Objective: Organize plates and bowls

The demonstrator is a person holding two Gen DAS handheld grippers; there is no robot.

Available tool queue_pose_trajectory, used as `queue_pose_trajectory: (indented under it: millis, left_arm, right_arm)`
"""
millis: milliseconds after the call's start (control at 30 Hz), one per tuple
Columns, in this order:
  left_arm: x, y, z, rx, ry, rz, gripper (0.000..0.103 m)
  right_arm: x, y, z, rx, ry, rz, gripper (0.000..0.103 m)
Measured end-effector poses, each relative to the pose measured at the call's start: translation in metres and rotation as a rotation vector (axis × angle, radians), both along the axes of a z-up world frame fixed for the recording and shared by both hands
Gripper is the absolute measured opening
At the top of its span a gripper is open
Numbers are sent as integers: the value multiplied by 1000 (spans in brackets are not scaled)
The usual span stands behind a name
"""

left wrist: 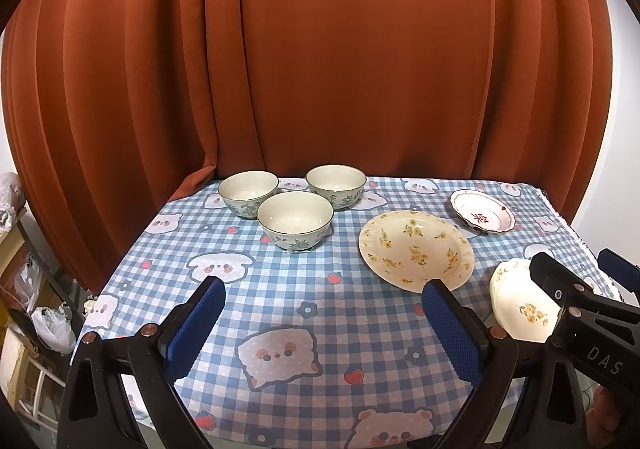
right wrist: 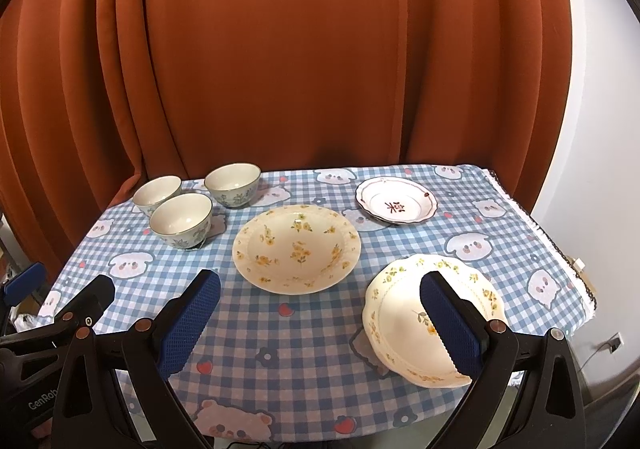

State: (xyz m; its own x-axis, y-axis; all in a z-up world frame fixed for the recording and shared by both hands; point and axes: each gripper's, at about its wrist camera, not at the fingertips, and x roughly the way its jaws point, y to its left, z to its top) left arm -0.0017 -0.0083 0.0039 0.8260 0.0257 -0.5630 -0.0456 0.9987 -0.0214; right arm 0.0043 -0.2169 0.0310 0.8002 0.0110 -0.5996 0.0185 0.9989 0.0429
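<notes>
A table draped in a blue-and-white checked tablecloth [left wrist: 320, 313] printed with cartoon bears, flowers and strawberries fills the lower half of both views, and a rust-orange curtain [left wrist: 320, 49] hangs in heavy folds behind it across the whole upper frame. A white wall [right wrist: 600, 129] shows at the right edge, and at the far left of the left wrist view sit plastic bags [left wrist: 52, 325] on cluttered shelving. Three pale bowls with blue-green floral sides cluster at the back left of the cloth: the front bowl [left wrist: 295, 225] nearest the camera, the left rear bowl [left wrist: 248, 193] and the right rear bowl [left wrist: 336, 185] behind it, all upright and just beside one another. To their right lies the large yellow-flowered plate [left wrist: 416, 249], near the middle of the cloth in the right wrist view. Beyond it, toward the upper right of the table, is the small red-patterned plate [right wrist: 396, 201], apart from the others. The scalloped yellow-flowered plate [right wrist: 434, 319] rests at the lower right, near the table's front corner. The left gripper [left wrist: 324, 303] hangs above bare cloth with its blue pads spread wide and nothing between them — its right finger overlaps the near rim of the large plate in the frame. The right gripper [right wrist: 320, 297] is likewise spread wide and empty; its right finger crosses in front of the scalloped plate, and whether it touches cannot be told.
</notes>
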Motion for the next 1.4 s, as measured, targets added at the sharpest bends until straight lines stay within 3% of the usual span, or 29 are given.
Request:
queue_pose_trajectory:
  millis: [600,900,1200,1400]
  left_arm:
    - [9,8,-7,-22,48,-57,98]
    - [20,-5,-16,-25,86,-98,96]
    - [42,-55,-20,-3,96,-75,94]
    - [59,-109,-28,-9,122,-62,91]
  right_arm:
    - [-1,20,-3,-36,46,-63,101]
    - [0,9,-15,-44,91,-106,101]
    - [21,-35,-27,-35,97,-74,101]
    - [43,-88,-38,-19,127,-48,101]
